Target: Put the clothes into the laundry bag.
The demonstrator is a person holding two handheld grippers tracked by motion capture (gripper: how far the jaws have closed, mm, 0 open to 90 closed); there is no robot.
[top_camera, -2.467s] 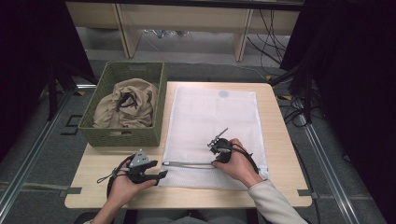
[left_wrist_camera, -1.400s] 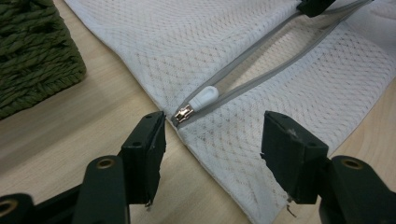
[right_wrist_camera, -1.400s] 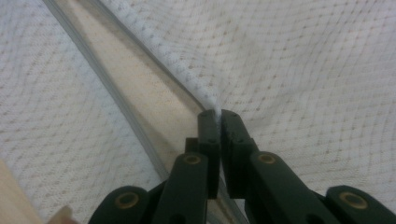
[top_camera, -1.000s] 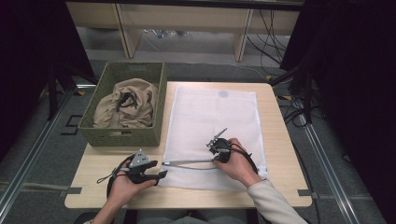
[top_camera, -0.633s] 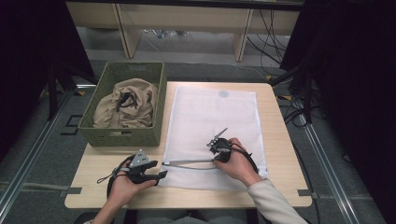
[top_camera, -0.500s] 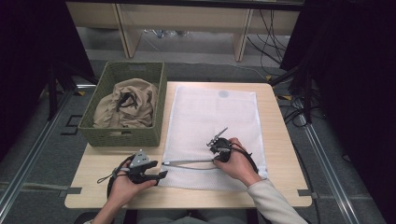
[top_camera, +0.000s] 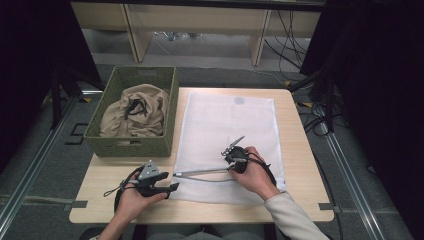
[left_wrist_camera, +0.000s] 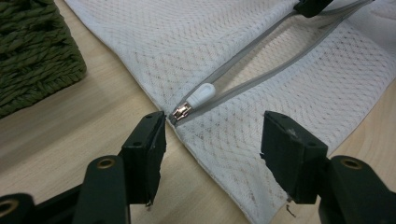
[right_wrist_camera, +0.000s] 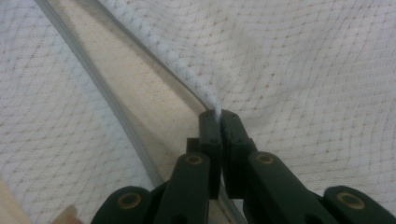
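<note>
- Right gripper [right_wrist_camera: 218,116]: jaws have just been closing and now pinch the upper lip of the open zip on the white mesh zippered laundry bag [top_camera: 227,125].
- Left gripper [left_wrist_camera: 212,140]: jaws spread, nothing between the pads; they flank the bag's corner, beside the white zip pull [left_wrist_camera: 200,94].
- Bag lies flat on the pale wooden table [top_camera: 300,165], just right of the green woven basket [top_camera: 131,145].
- Grey zip tape gapes open.
</note>
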